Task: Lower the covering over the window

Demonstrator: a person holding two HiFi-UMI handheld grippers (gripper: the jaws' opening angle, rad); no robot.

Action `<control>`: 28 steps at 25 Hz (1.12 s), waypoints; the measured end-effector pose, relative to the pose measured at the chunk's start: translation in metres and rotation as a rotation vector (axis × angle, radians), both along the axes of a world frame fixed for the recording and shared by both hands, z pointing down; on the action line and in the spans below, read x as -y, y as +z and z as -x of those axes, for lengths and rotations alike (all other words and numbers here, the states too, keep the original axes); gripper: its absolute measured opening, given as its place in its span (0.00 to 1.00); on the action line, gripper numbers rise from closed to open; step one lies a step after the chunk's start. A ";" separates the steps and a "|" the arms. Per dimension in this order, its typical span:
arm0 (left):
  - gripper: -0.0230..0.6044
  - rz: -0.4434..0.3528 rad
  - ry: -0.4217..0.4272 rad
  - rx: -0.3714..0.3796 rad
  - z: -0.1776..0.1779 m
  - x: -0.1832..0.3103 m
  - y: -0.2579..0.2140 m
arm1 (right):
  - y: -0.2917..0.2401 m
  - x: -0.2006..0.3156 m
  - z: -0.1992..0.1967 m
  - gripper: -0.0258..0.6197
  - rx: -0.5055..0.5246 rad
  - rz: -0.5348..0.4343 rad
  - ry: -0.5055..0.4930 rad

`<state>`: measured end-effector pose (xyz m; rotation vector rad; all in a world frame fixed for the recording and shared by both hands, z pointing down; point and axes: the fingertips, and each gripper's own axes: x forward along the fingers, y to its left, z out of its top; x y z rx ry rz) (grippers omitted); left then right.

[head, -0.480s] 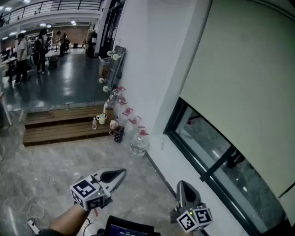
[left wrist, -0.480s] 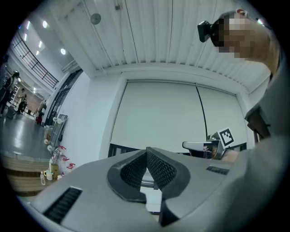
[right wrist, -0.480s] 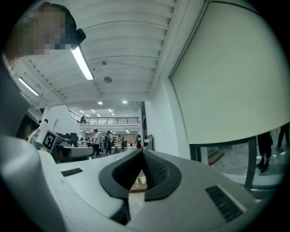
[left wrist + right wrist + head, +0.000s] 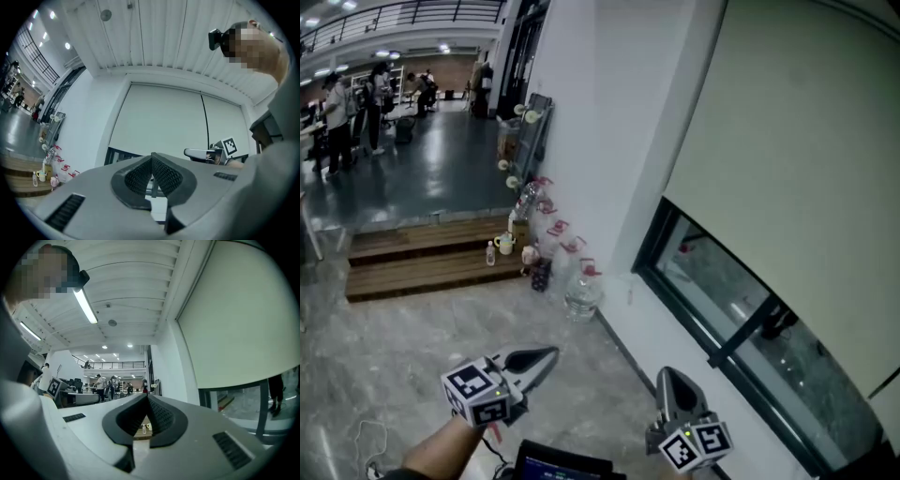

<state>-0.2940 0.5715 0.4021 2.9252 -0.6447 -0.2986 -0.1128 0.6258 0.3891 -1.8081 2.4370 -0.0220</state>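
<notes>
Looking down through the head view, you have the roller blind (image 4: 787,159) filling the frame from 12 to 3 o'clock, a plain, pale, flat sheet. Its bottom edge runs on a slant from centre toward 4 o'clock. Below that edge the dark-framed window (image 4: 741,314) shows as an uncovered band of glass. The white wall (image 4: 600,122) borders the blind on its 9 o'clock side. Open marble floor (image 4: 403,337) lies from 7 to 9 o'clock, bounded at 9 o'clock by a wooden step (image 4: 422,262). A cluster of bottles (image 4: 567,272) stands at the wall foot near centre. Your left gripper (image 4: 546,355) sits at 7 o'clock and your right gripper (image 4: 667,375) at 5 o'clock, both well apart from blind and window. A dark screen (image 4: 562,464) lies at 6 o'clock between them.

Left gripper view: the jaws are pressed together with nothing between the pads. The blind stands dead centre and covers most of the opening. A thin dark strip of window shows beneath its edge at 8 o'clock. A vertical line (image 4: 205,122) runs down the blind at 1 o'clock; whether it is a cord or a seam cannot be told. Your right gripper appears at 3 o'clock.

Right gripper view: the jaws meet tip to tip and are empty. The blind occupies 12 to 3 o'clock, its lower edge crossing at 3 o'clock with window glass below at 4 o'clock. An open hall with people (image 4: 99,386) lies at 9 o'clock.
</notes>
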 end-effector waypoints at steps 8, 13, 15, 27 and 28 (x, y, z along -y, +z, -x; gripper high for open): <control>0.03 -0.012 -0.010 -0.023 0.003 0.009 -0.001 | 0.001 0.005 0.005 0.04 0.014 -0.013 -0.002; 0.03 0.020 0.028 -0.018 0.007 0.013 0.007 | 0.000 0.009 0.014 0.04 0.021 -0.014 -0.012; 0.03 0.019 0.036 0.003 0.005 0.018 0.012 | 0.003 0.013 0.014 0.04 0.021 -0.010 -0.005; 0.03 0.006 0.083 0.052 -0.030 0.065 0.015 | 0.008 0.067 -0.010 0.04 0.038 -0.005 0.020; 0.03 0.006 0.073 0.056 -0.037 0.076 0.014 | 0.009 0.077 -0.017 0.04 0.042 -0.007 0.014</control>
